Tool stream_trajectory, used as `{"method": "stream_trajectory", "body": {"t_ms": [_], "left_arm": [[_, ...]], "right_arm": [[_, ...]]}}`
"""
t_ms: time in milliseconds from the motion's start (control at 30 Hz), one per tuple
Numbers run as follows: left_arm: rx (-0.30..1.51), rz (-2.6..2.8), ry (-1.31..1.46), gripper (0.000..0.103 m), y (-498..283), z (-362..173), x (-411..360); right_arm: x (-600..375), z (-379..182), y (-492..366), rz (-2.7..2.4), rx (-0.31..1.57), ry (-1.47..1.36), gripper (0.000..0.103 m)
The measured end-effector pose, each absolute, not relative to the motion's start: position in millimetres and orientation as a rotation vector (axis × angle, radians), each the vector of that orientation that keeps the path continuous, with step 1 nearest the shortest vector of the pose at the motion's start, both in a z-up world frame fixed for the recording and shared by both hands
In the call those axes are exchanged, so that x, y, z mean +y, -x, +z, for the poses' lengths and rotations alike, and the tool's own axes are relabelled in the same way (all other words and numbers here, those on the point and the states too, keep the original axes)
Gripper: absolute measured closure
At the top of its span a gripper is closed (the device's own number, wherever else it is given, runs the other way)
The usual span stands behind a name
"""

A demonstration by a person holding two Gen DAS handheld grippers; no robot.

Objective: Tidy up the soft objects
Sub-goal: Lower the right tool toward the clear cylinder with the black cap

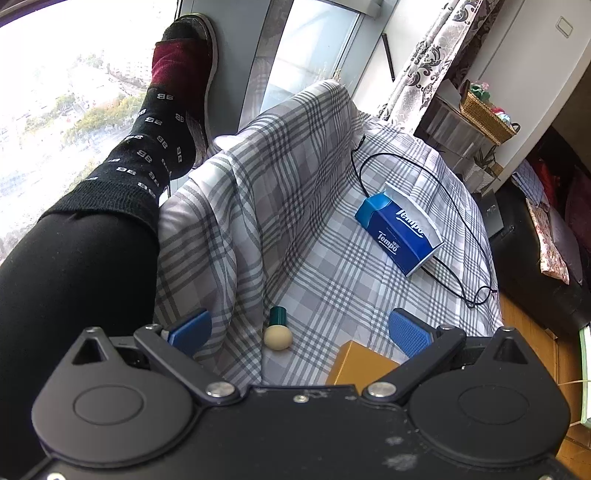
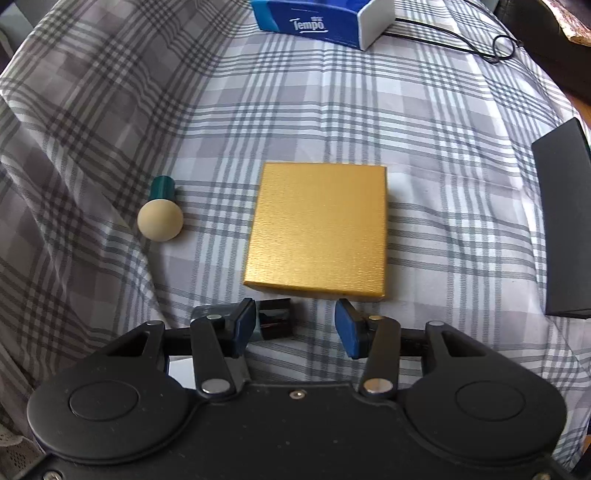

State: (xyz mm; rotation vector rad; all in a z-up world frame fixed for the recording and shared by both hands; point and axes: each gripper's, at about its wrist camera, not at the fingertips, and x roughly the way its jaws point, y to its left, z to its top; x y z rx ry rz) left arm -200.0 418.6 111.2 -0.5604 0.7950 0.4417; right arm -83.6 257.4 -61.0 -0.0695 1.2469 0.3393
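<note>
We look steeply down along the right gripper (image 2: pixel 295 328) at a bed covered in a grey plaid sheet (image 2: pixel 424 122). Its blue pads stand partly apart, and a small dark glossy object (image 2: pixel 275 319) lies just beside the inner face of the left-hand pad. We cannot tell whether the pad touches it, and the other pad is clear of it, so nothing is clamped. The object itself is half hidden by the finger and too dark to identify.

Just beyond the fingertips lies a gold box (image 2: pixel 317 229), flat on the sheet. To its left, apart from it, rests a round cream sponge with a green handle (image 2: pixel 161 214), lying on its side. A blue tissue pack (image 2: pixel 317 20) is cut off at the top edge, with a black cord (image 2: pixel 495 48) looped beside it. A dark flat box (image 2: pixel 565 221) is cropped at the right edge.

The left gripper (image 1: pixel 299 330) tilts down less steeply, its pads wide apart over bare sheet with nothing between them. In its view only a corner of the gold box shows, behind the gripper body. A person's leg (image 1: pixel 85 258) in a black sock fills the left side, foot against the window.
</note>
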Motion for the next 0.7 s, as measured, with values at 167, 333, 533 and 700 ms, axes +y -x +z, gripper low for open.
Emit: {"method": "stream_trajectory", "body": {"t_ms": [167, 333, 533, 700], "left_arm": [[0.79, 0.438, 0.565, 0.001, 200.8, 111.9, 418.4], [0.783, 0.434, 0.573, 0.001, 203.2, 112.8, 419.1], [0.778, 0.429, 0.587, 0.001, 204.2, 113.3, 420.4], [0.778, 0.431, 0.589, 0.001, 204.2, 112.8, 420.3]], "right_arm": [[249.2, -50.4, 89.4, 0.371, 1.234, 0.028, 0.052], [266.0, -56.7, 91.9, 0.413, 1.297, -0.004, 0.049], [281.0, -67.6, 91.4, 0.381, 1.295, 0.025, 0.044], [285.3, -71.4, 89.5, 0.38, 1.288, 0.043, 0.042]]}}
